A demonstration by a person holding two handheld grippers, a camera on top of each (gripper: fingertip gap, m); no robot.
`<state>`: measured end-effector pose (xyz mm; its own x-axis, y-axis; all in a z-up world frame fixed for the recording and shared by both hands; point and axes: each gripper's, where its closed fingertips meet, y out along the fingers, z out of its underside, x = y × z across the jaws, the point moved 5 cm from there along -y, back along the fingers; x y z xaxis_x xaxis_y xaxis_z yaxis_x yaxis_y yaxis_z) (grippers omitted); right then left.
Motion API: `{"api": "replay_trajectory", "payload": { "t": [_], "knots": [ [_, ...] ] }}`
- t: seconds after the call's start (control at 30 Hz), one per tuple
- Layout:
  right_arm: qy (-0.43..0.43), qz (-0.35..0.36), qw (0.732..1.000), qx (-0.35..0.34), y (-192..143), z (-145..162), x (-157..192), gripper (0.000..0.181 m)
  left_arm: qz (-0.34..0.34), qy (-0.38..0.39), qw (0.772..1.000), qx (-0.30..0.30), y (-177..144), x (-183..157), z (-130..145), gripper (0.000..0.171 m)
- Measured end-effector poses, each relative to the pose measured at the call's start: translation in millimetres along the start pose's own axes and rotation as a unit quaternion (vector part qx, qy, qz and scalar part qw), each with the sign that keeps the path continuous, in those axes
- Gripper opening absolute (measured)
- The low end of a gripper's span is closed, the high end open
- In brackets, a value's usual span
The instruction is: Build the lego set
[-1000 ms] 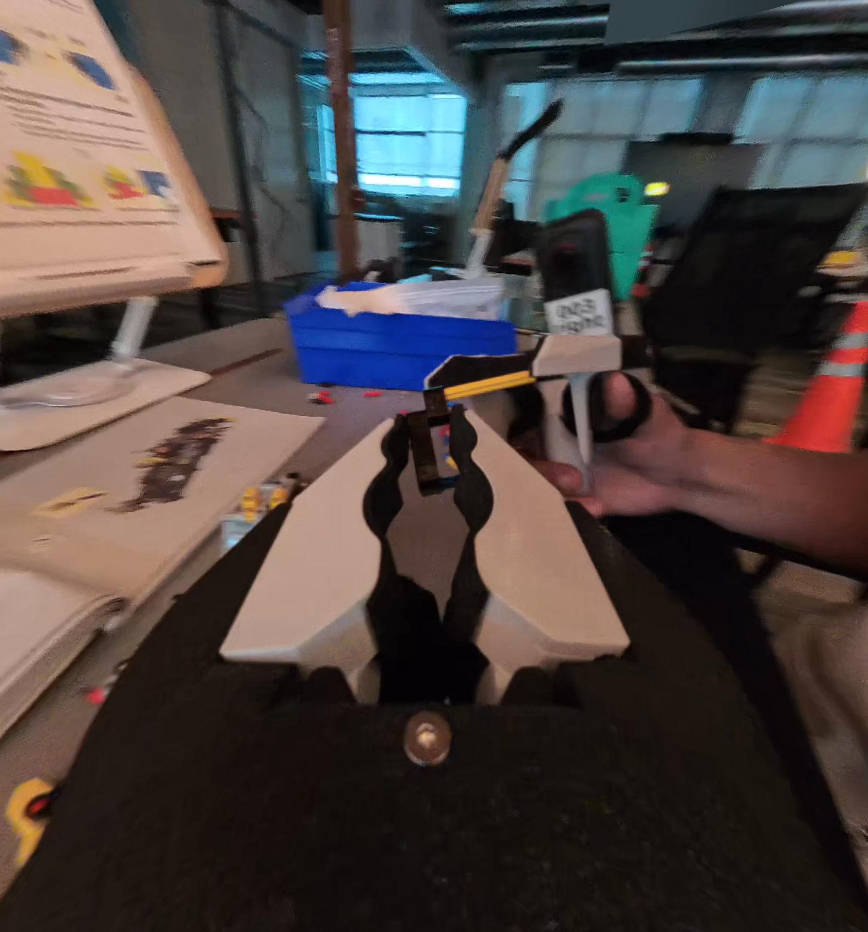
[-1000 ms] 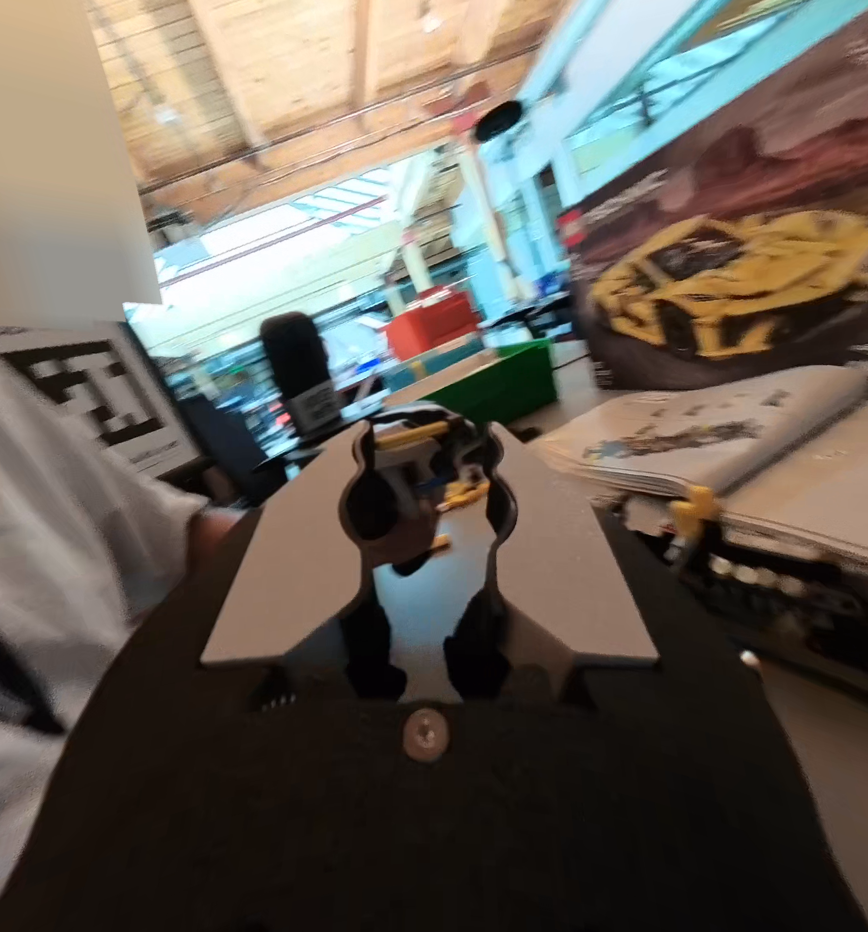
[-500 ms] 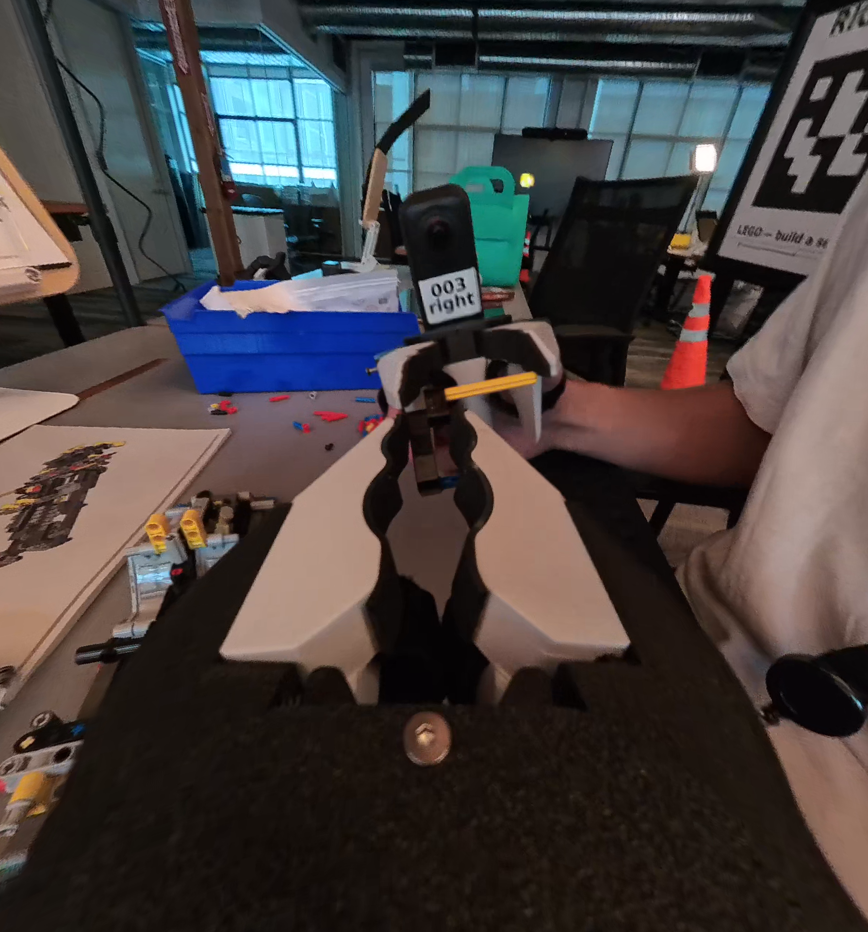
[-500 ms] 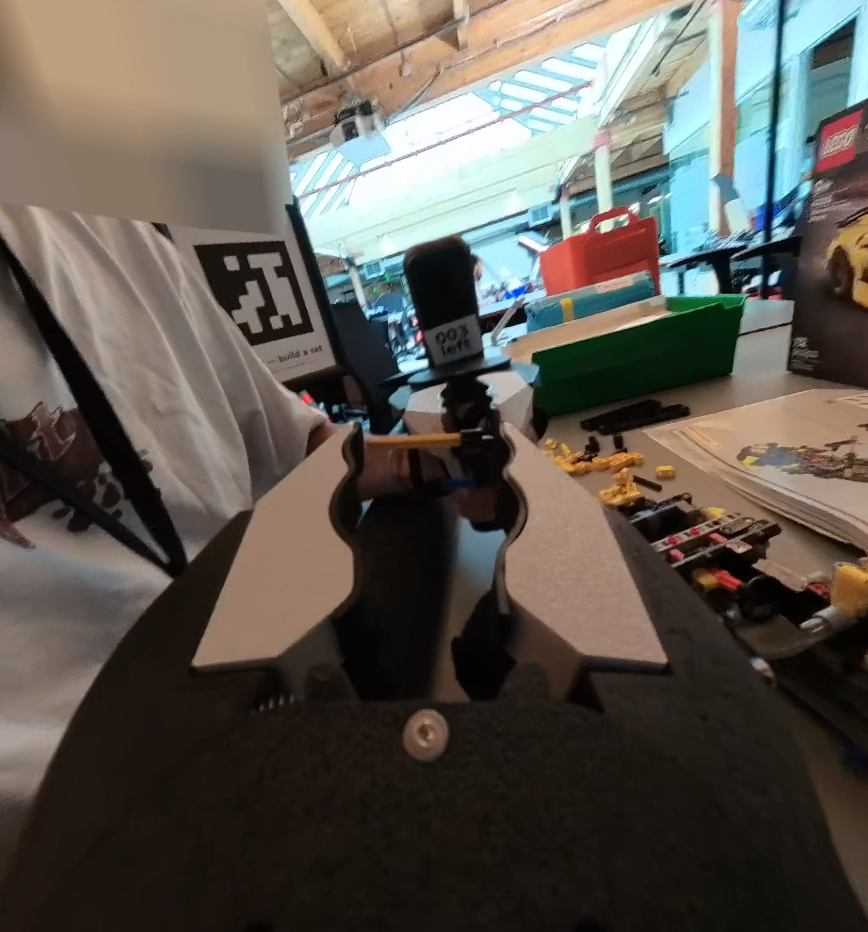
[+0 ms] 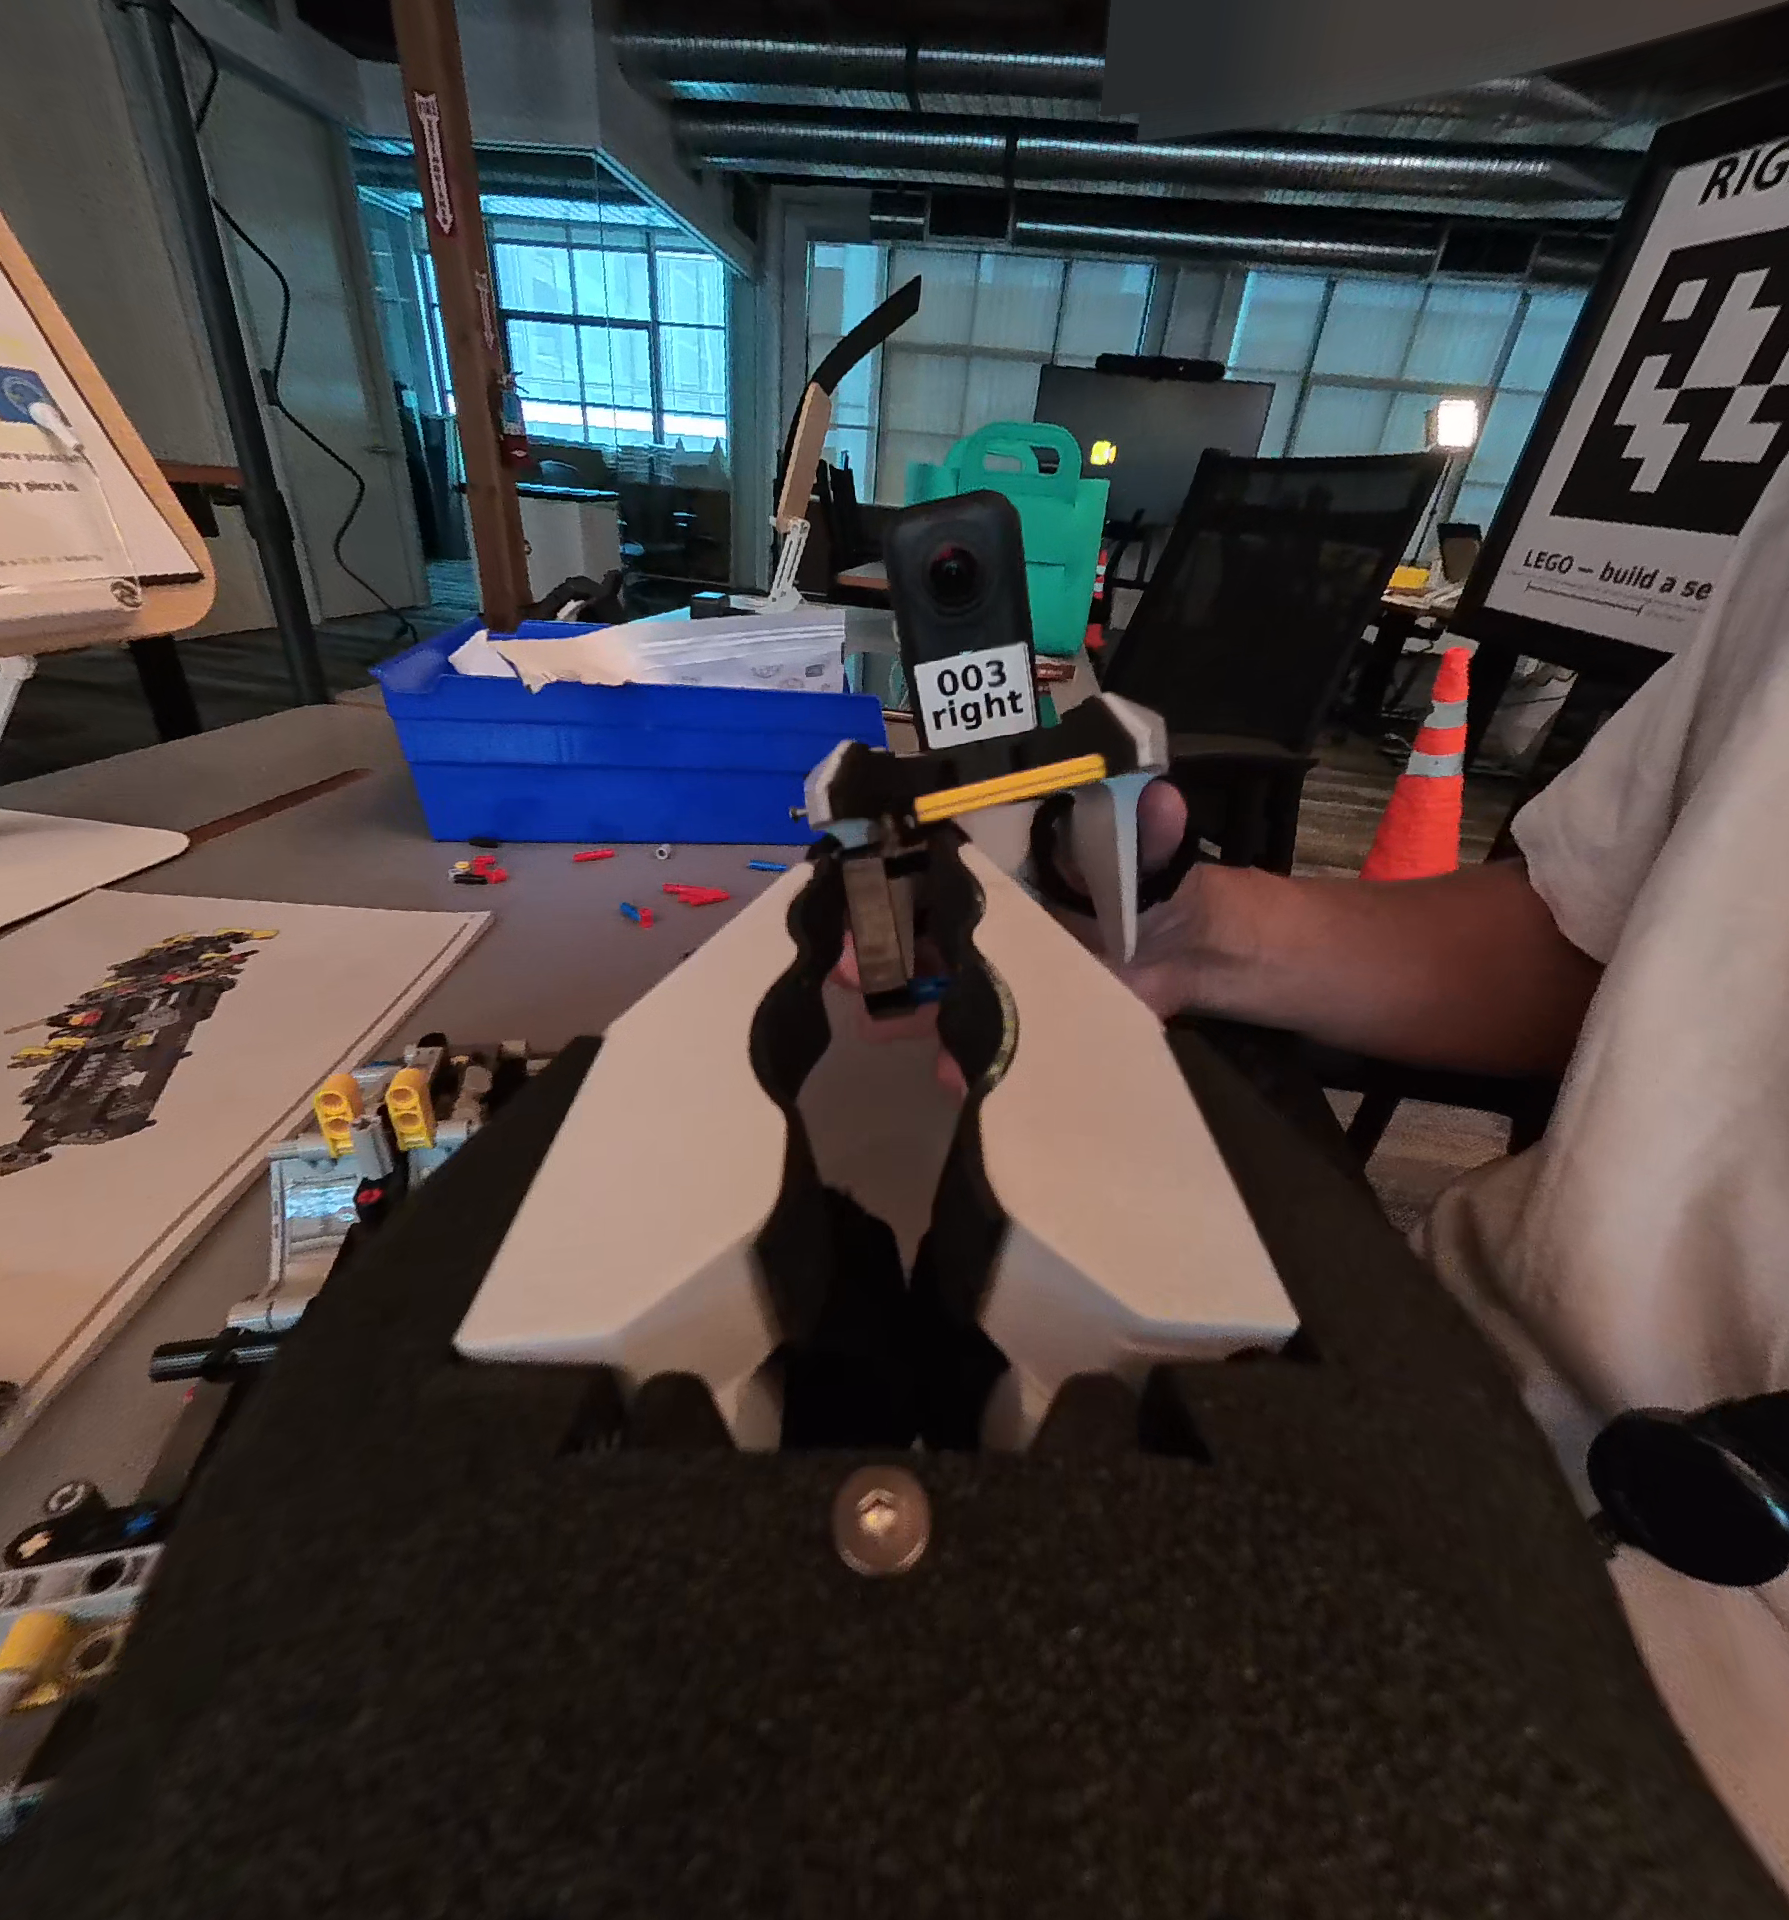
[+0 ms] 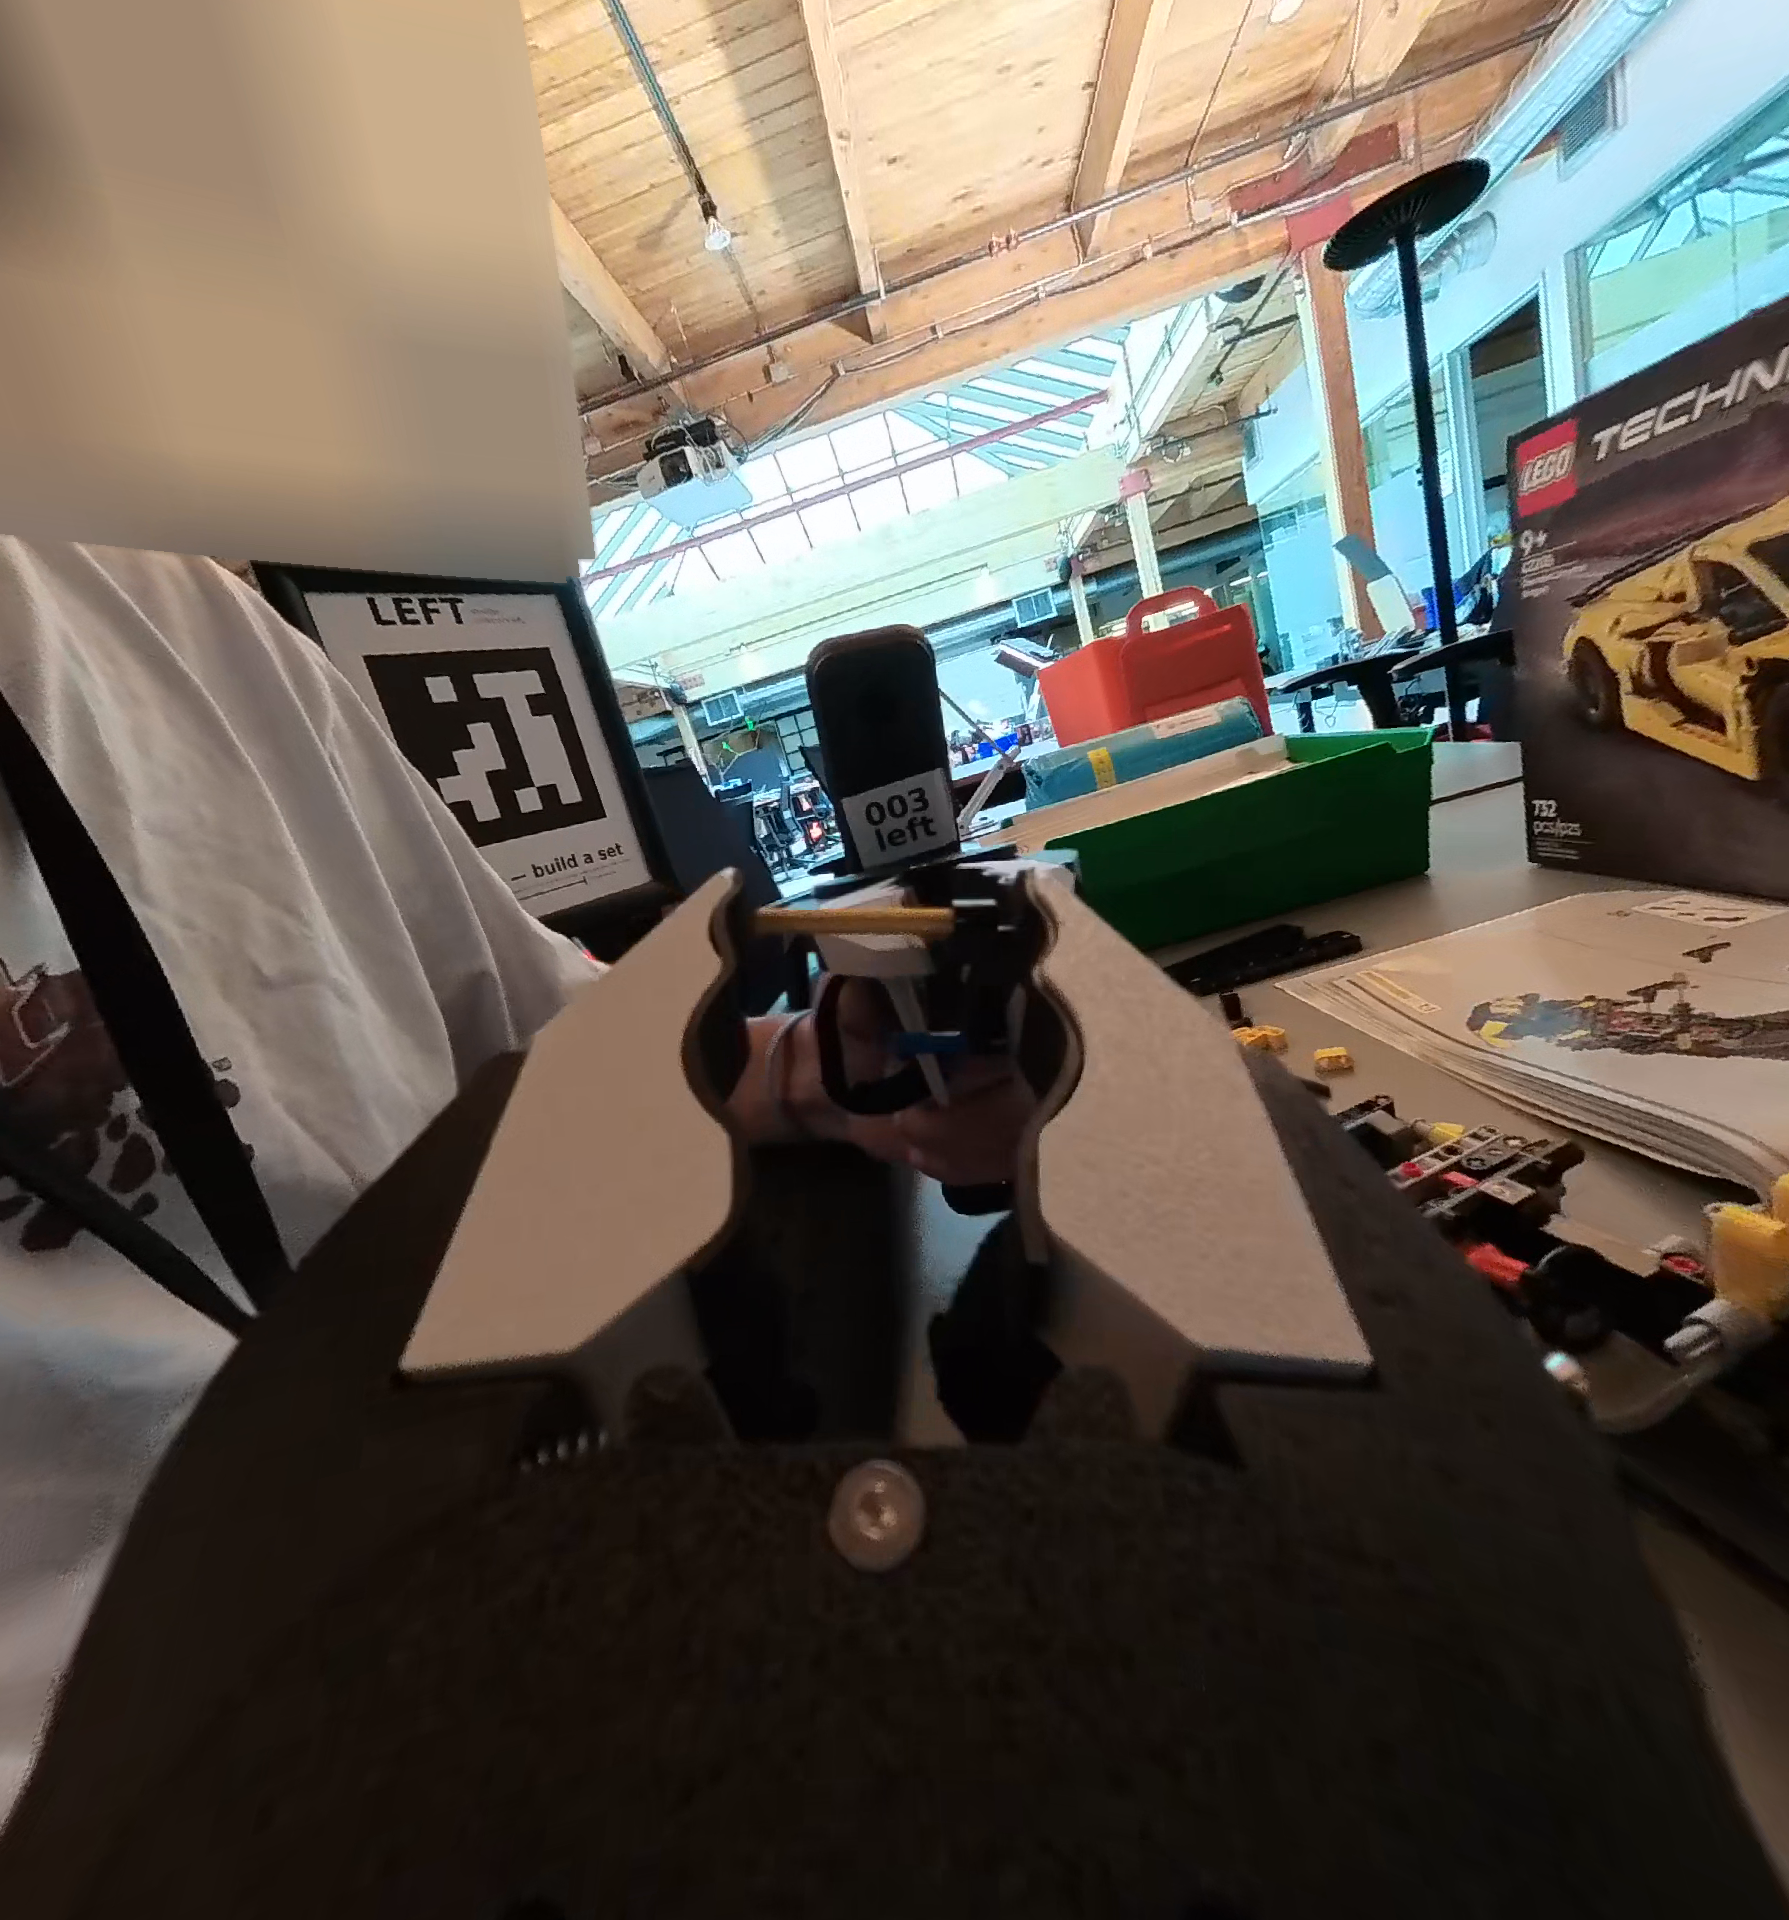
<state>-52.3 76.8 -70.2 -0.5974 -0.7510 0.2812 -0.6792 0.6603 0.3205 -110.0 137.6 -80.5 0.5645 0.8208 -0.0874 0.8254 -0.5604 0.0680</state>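
My left gripper (image 5: 885,894) is shut on a black beam (image 5: 882,935) and holds it upright in the air; a blue pin (image 5: 928,985) sticks out near the beam's lower end. A yellow axle (image 5: 1009,790) sits crosswise in the top of the beam. My right gripper (image 6: 879,920) faces the left one and spans the axle (image 6: 854,917) lengthwise. One finger is against the axle's free end and the other is against the beam. The right gripper also shows in the left wrist view (image 5: 978,774), and the left gripper in the right wrist view (image 6: 911,940).
On the table are a part-built black and yellow chassis (image 6: 1472,1174), also in the left wrist view (image 5: 370,1132), an open instruction booklet (image 6: 1596,997), a set box (image 6: 1690,675), a green bin (image 6: 1254,831), a blue bin (image 5: 620,748) and loose pins (image 5: 692,891). A person's white shirt (image 6: 194,883) is close by.
Both views have swung and steadied, so the grippers now face each other squarely. The beam stays in the left gripper, and the right fingers have drawn in slightly along the axle.
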Motion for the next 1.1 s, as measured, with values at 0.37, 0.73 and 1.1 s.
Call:
{"api": "replay_trajectory", "payload": {
  "t": [0.37,0.73,1.1],
  "knots": [
    [0.031,-0.014,0.999,0.008,-1,5,-1,0.046,-0.005,0.005,1.000,0.005,0,1,2,0.014],
    [0.005,-0.008,0.999,0.036,-2,11,0,0.045,-0.019,0.047,0.998,0.030,-1,-2,6,0.014],
    [0.006,-0.005,0.998,0.060,-1,14,3,0.045,0.034,-0.009,0.997,0.073,0,-3,15,0.013]
  ]
}}
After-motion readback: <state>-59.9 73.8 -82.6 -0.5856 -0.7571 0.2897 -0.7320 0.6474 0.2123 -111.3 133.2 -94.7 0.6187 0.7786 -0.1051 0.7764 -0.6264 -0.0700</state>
